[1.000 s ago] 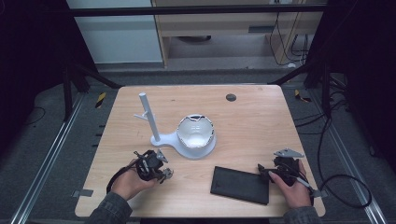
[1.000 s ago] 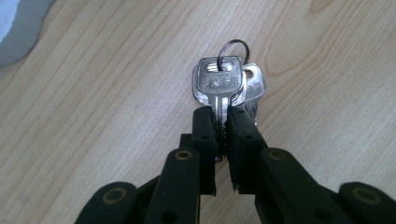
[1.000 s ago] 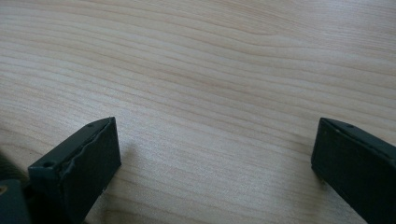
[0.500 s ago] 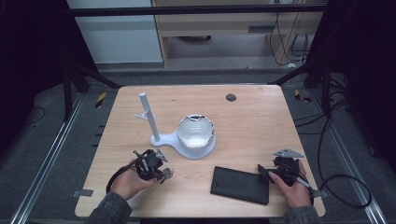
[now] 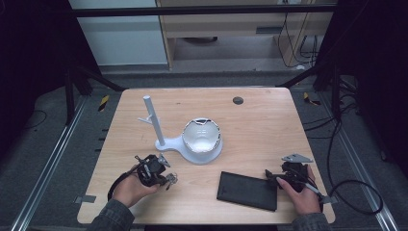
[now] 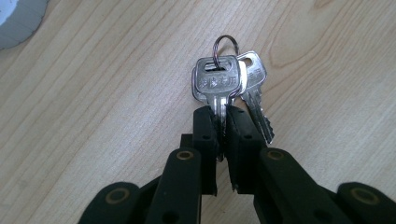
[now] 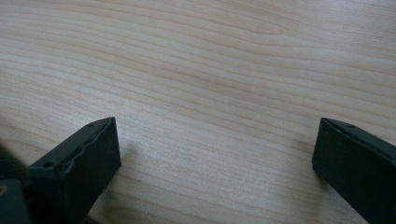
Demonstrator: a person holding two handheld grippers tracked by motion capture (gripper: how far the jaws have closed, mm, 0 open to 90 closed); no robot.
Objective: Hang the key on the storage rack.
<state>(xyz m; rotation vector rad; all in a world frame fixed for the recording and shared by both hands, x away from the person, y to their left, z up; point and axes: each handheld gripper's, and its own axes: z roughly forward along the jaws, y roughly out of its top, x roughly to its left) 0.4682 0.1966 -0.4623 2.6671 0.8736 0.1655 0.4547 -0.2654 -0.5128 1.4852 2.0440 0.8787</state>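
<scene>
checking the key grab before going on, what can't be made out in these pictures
- Key blades: left gripper view, the left tongs cover the shafts of the keys.
- Stamped lettering on the key head: too blurred to read.
- Keys in the high view: too small to count.
- Right tongs: tips cut off by the bottom edge.

The pale wooden worktop [image 6: 93,93] is showing smooth, matt grain. The bunch of silvery metal keys [image 6: 224,86] is gleaming dully, its thin steel ring [image 6: 226,43] glinting brighter. The left hand-held gripper [image 6: 219,116] is showing matt black plastic, and the flat black rectangular pad [image 5: 248,191] is looking matt.
</scene>
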